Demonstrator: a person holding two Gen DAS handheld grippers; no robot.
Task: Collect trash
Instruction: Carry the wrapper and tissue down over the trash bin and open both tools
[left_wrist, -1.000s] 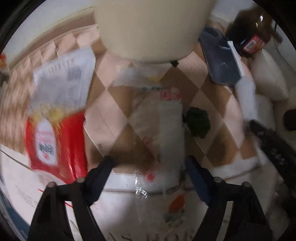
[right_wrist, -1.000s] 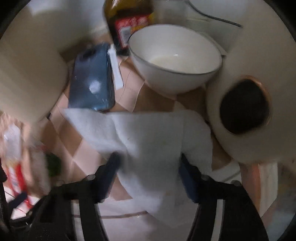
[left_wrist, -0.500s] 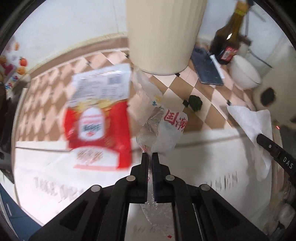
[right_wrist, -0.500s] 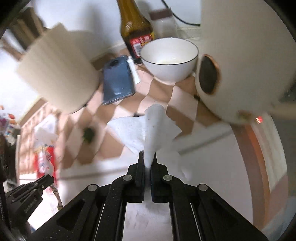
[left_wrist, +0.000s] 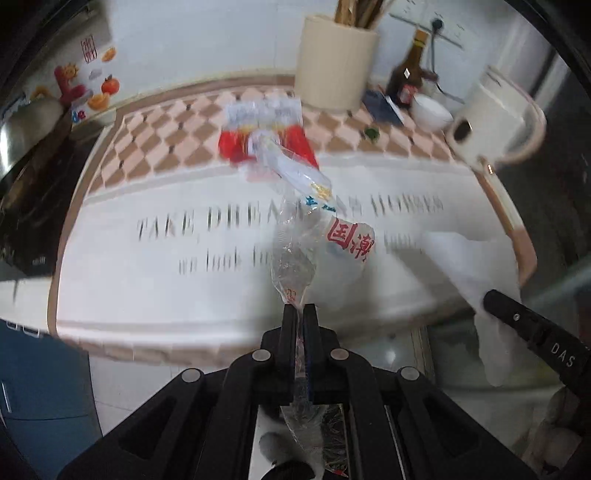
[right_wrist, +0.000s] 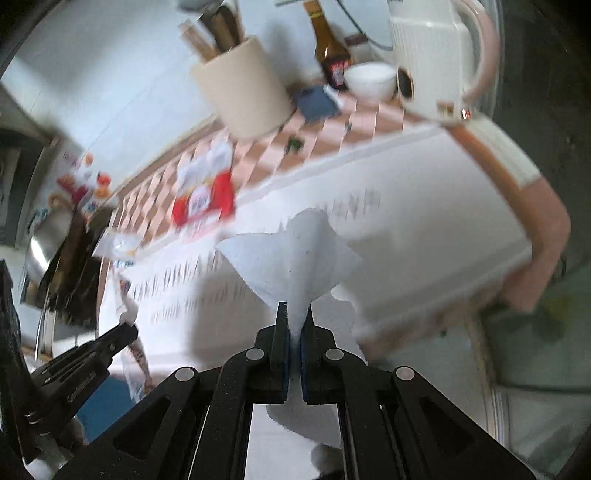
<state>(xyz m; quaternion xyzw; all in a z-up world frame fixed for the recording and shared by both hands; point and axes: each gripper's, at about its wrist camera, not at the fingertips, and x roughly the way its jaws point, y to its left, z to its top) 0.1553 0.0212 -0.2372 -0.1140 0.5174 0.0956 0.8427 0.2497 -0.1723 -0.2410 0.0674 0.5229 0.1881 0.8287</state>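
Observation:
My left gripper (left_wrist: 300, 314) is shut on a clear plastic wrapper (left_wrist: 295, 247) with red characters, held up over the table's front edge. My right gripper (right_wrist: 294, 312) is shut on a white paper tissue (right_wrist: 291, 258), also lifted above the table. The tissue also shows at the right of the left wrist view (left_wrist: 480, 266), and the wrapper hangs at the left of the right wrist view (right_wrist: 127, 314). A red and white food packet (left_wrist: 266, 136) lies on the checkered part of the table. A small green scrap (left_wrist: 372, 133) lies near the back.
A table with a white lettered cloth (left_wrist: 166, 277) has a checkered back strip. At the back stand a cream utensil holder (left_wrist: 334, 62), a brown bottle (left_wrist: 410, 74), a white bowl (left_wrist: 430, 110), a dark blue phone (left_wrist: 382, 107) and a white kettle (left_wrist: 495, 118). A stove area (left_wrist: 29, 166) is left.
Both grippers closed on their pieces, the left on the wrapper and the right on the tissue, then lifted and pulled back from the table towards its front edge.

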